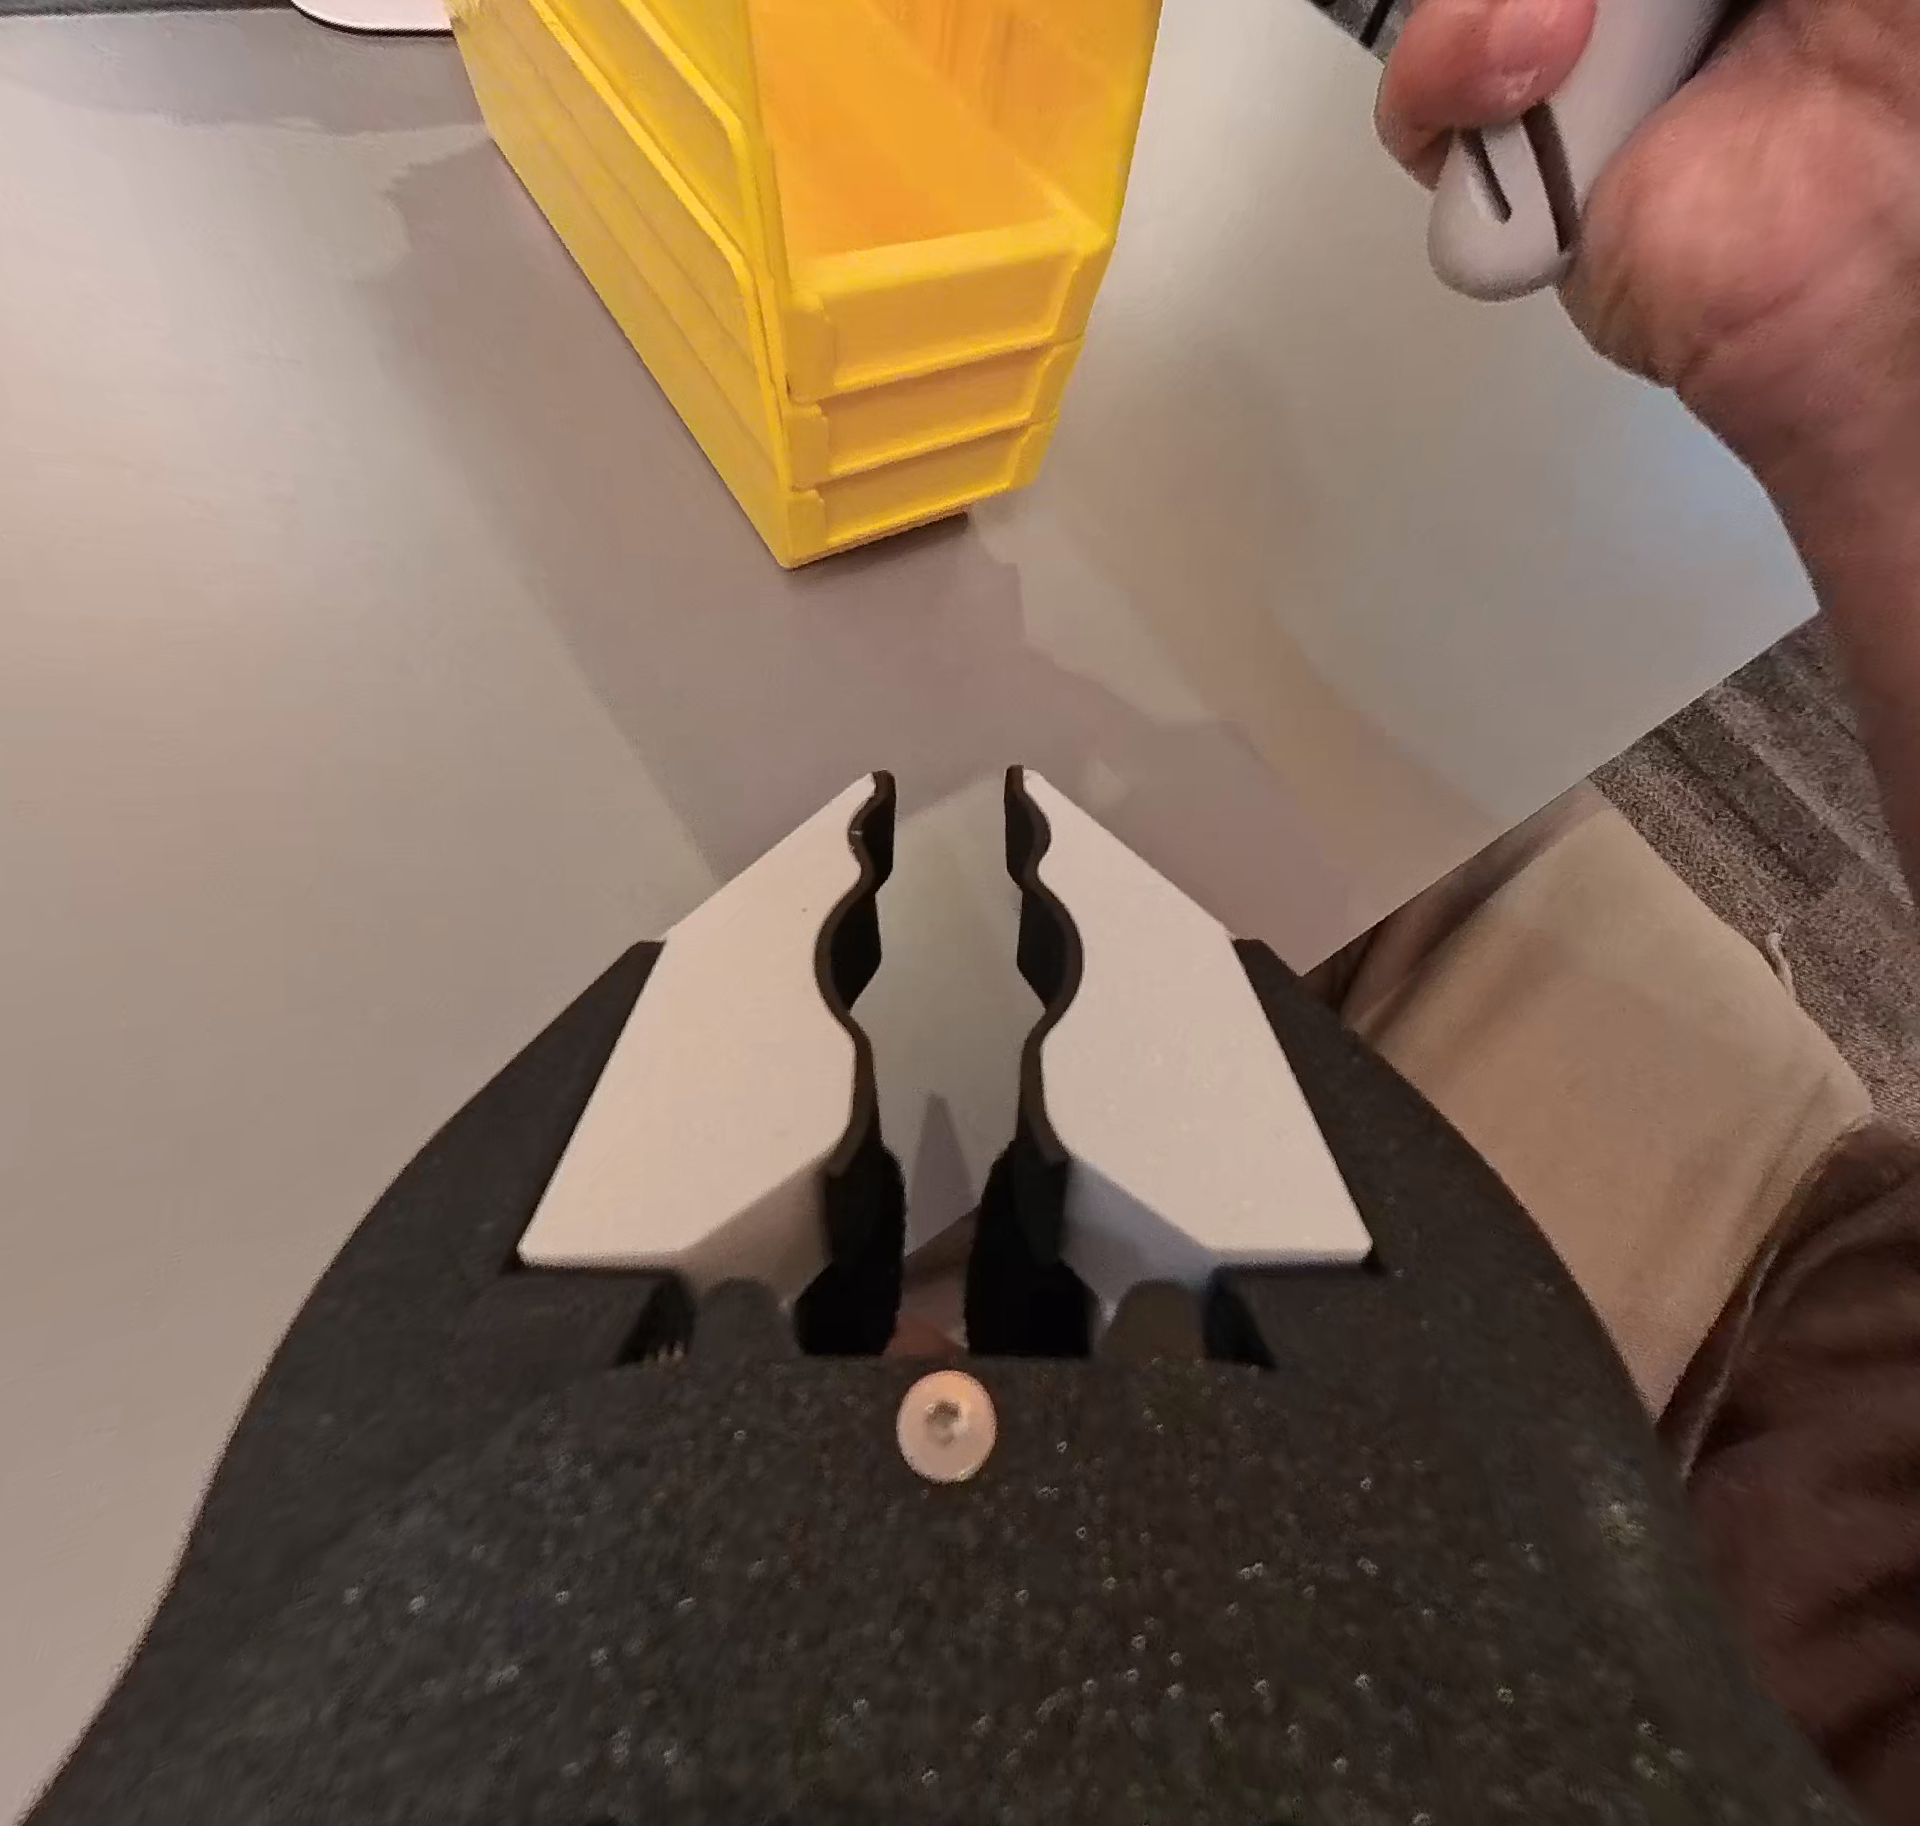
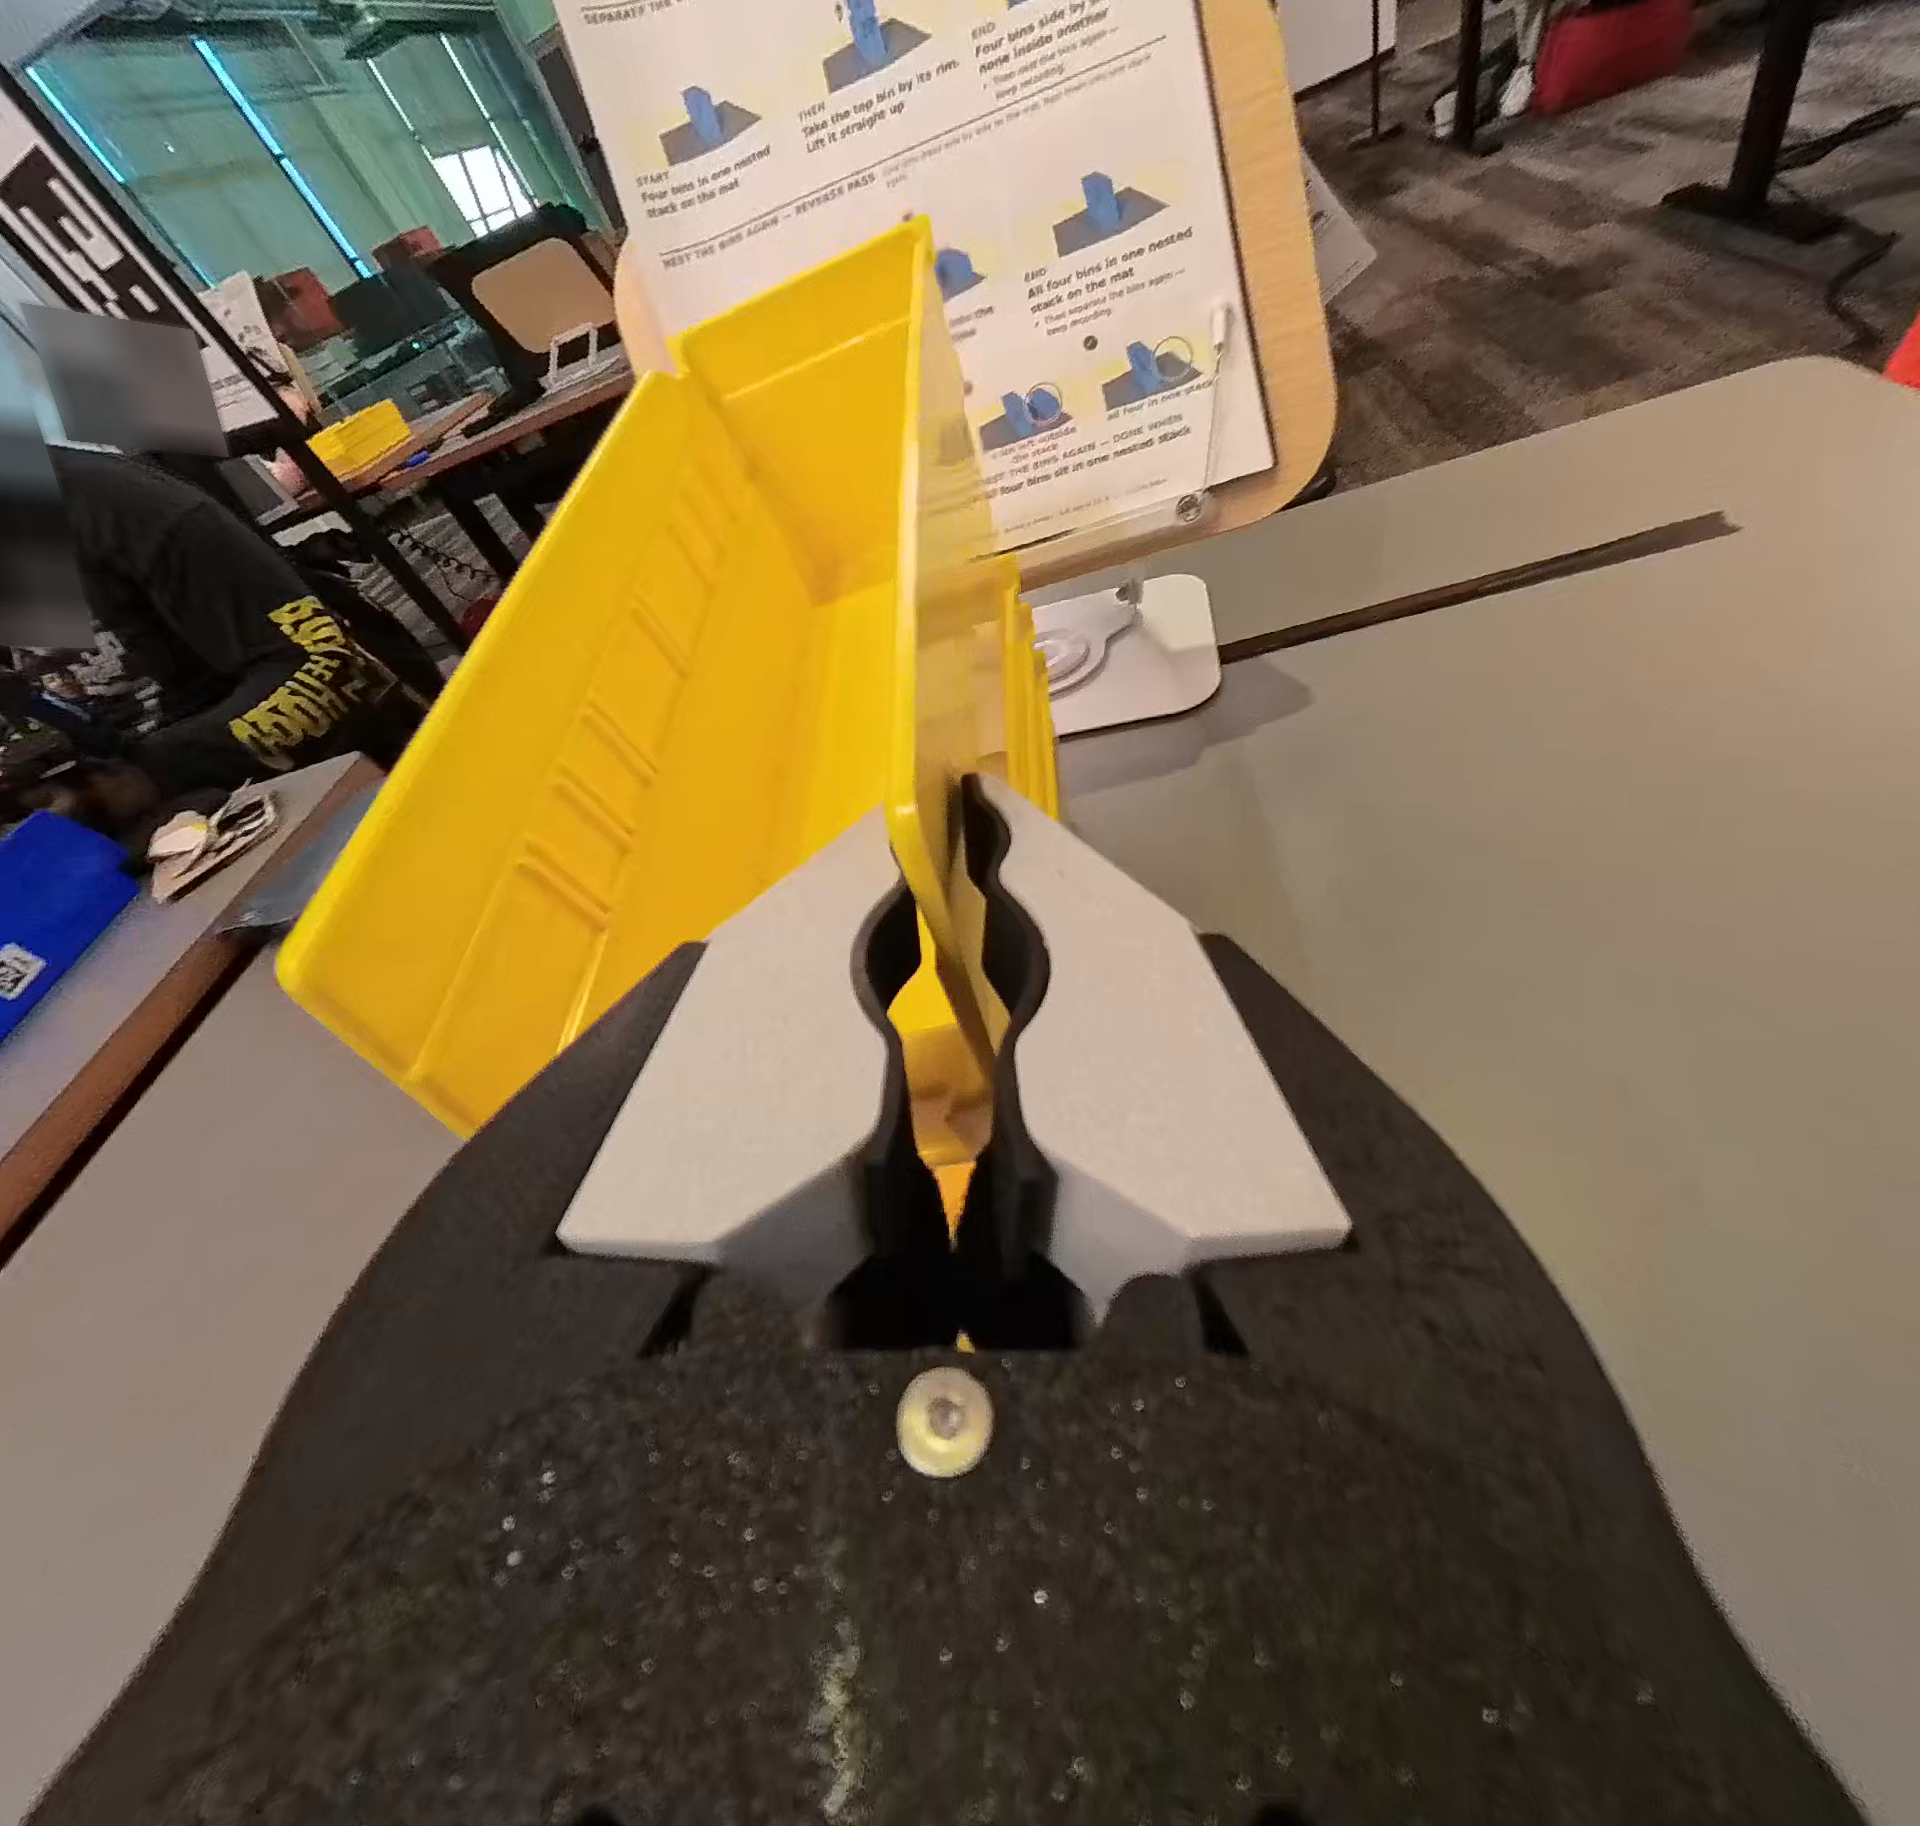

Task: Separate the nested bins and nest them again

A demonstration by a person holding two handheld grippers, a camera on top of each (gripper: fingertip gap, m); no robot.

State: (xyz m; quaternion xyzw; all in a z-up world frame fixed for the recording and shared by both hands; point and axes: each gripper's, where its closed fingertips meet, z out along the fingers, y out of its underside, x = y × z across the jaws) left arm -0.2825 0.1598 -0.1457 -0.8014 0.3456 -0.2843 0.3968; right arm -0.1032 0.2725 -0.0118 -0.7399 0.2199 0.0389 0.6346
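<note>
The right gripper (image 2: 940,903) pinches the side wall of the top yellow bin (image 2: 665,696), which sits in the stack of bins (image 1: 831,249) on the grey table (image 1: 260,581).

To lift it well, the grip should probably stay tight and go straight up, so the bins below do not come too. The left gripper (image 1: 943,789) waits near the stack, fingers a little apart and empty; it could hold the lower bins down. The stack's top is cut off, so the bin count is hard to tell.
</note>
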